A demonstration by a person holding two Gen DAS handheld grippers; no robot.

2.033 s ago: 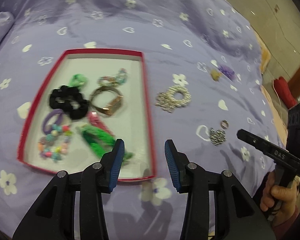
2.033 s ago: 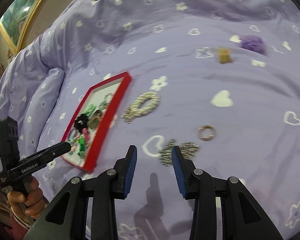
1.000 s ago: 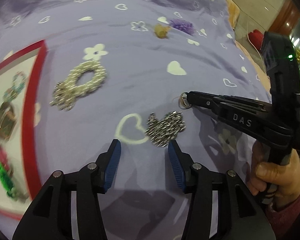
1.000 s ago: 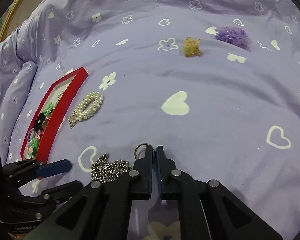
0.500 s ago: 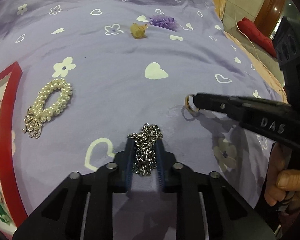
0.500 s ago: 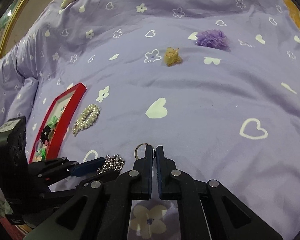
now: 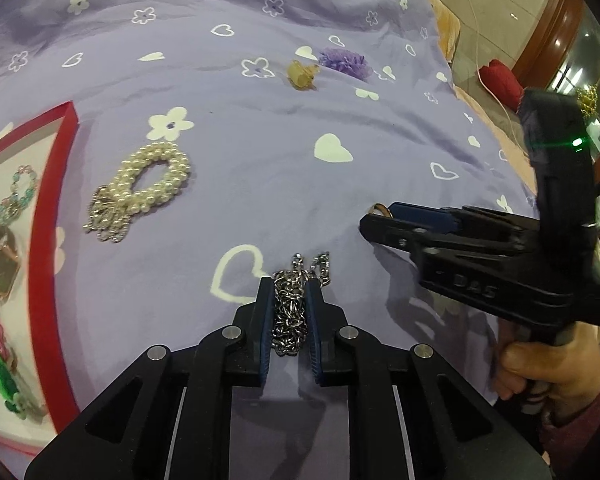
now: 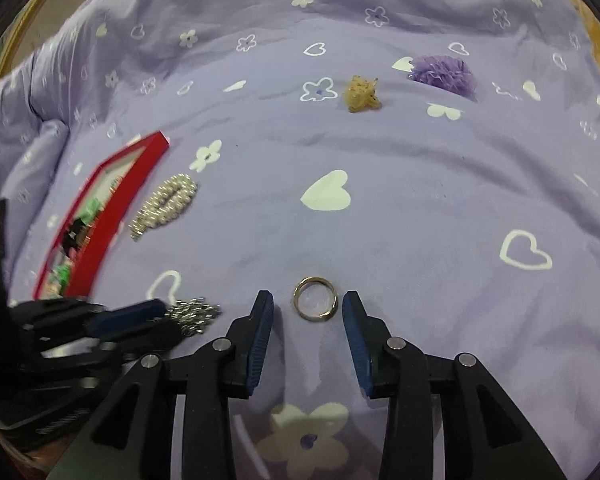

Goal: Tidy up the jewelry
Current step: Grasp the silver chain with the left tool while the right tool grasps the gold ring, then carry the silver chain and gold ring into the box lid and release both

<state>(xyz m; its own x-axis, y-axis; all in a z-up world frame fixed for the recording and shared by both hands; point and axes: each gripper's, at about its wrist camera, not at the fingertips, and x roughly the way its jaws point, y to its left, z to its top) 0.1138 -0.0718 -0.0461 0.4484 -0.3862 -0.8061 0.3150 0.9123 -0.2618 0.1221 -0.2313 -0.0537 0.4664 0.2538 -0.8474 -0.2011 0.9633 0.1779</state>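
left wrist: close, angled down over bedspread | right wrist: same | shared: pearl bracelet, red tray

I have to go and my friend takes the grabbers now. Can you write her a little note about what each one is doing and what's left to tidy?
Left hand-held gripper: shut on the chain.
Right hand-held gripper: jaws have just been opening; the ring lies loose on the bedspread between them, untouched.
Done: several pieces already lie in the red tray.
Left: put the chain in the tray, then the ring, the pearl bracelet beside the tray, the yellow piece and the purple puff farther away.
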